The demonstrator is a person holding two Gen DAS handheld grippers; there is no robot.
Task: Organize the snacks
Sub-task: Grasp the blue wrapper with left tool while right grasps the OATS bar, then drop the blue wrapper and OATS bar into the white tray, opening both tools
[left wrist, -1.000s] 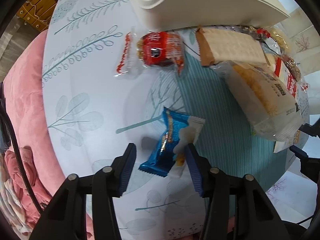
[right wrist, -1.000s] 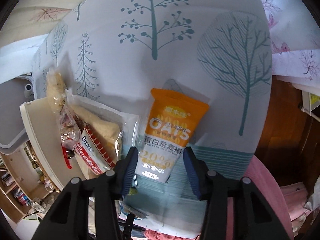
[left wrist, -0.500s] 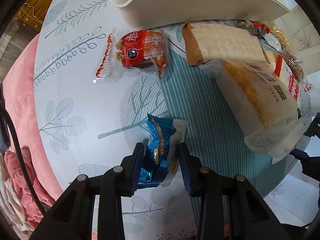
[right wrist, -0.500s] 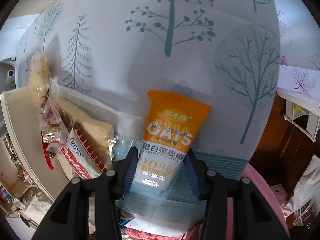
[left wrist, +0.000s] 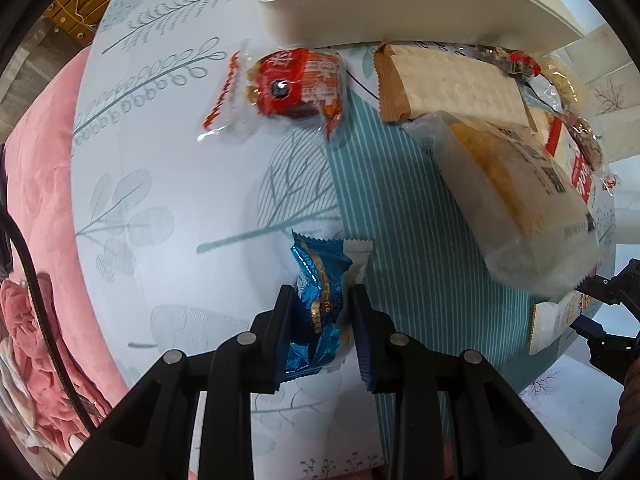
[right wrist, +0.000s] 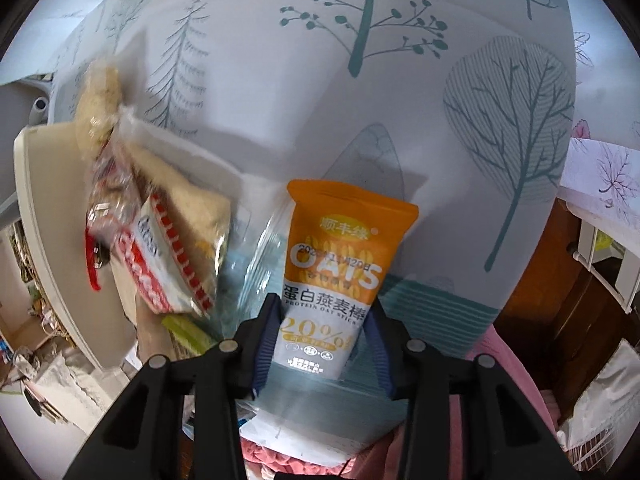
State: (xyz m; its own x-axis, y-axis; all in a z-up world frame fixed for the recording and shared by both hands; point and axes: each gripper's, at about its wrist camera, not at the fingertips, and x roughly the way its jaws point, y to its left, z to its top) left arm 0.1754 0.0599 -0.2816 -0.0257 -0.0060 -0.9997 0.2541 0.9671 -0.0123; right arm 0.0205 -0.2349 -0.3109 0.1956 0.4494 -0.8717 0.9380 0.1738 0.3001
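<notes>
Blue wrapper (left wrist: 320, 304) on surface (left wrist: 168, 184), clamped in left hand-held gripper (left wrist: 320, 336). Oat bar (right wrist: 336, 280) between right hand-held gripper (right wrist: 320, 344) pads, jaws closing, seemingly gripped. Advice: lift straight, clear red pack (left wrist: 296, 80) at 12 o'clock, carry to tray (left wrist: 360, 12).

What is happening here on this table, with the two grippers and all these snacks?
A person is sorting snacks with a gripper in each hand. The left gripper is shut on a blue snack packet and points down at the tablecloth. The right gripper is closing around an orange oat bar. More wrapped snacks lie beside a white tray.
</notes>
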